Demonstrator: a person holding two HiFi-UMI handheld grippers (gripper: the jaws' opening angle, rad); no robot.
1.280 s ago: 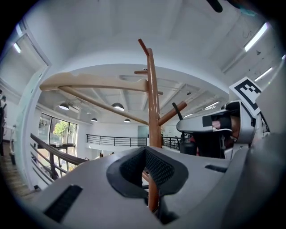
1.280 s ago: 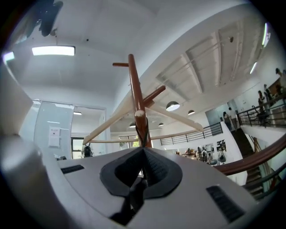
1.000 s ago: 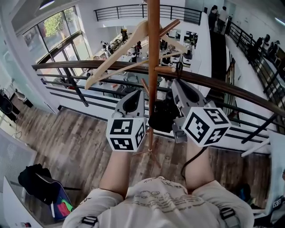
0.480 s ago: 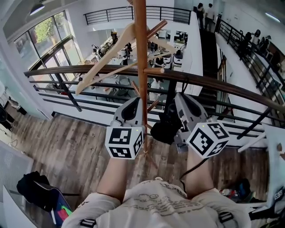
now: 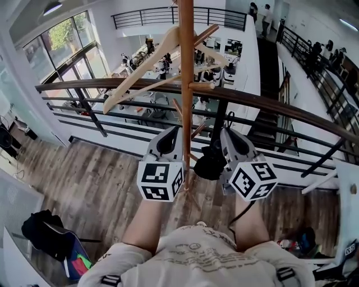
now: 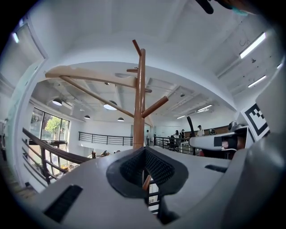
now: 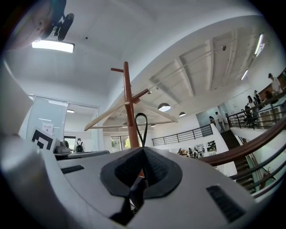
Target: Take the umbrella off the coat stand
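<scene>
The wooden coat stand (image 5: 186, 84) rises straight ahead, with a wooden hanger (image 5: 143, 67) across its pegs. My right gripper (image 5: 223, 133) is shut on the black folded umbrella (image 5: 210, 166), which bulges to the left of its body. The umbrella's strap loop (image 7: 140, 127) stands up beside the pole, below the pegs and around none of them. My left gripper (image 5: 170, 131) is shut just left of the pole, and nothing shows between its pads. The pole (image 6: 139, 103) fills the middle of the left gripper view.
A dark curved handrail (image 5: 101, 85) with black railings runs behind the stand, and an open hall lies below it. A black bag (image 5: 44, 232) lies on the wood floor at lower left. People stand on the walkway (image 5: 263, 14) at upper right.
My right gripper has sunk with the umbrella, and the strap loop has come down from the peg it hung at. The left gripper has dropped slightly.
</scene>
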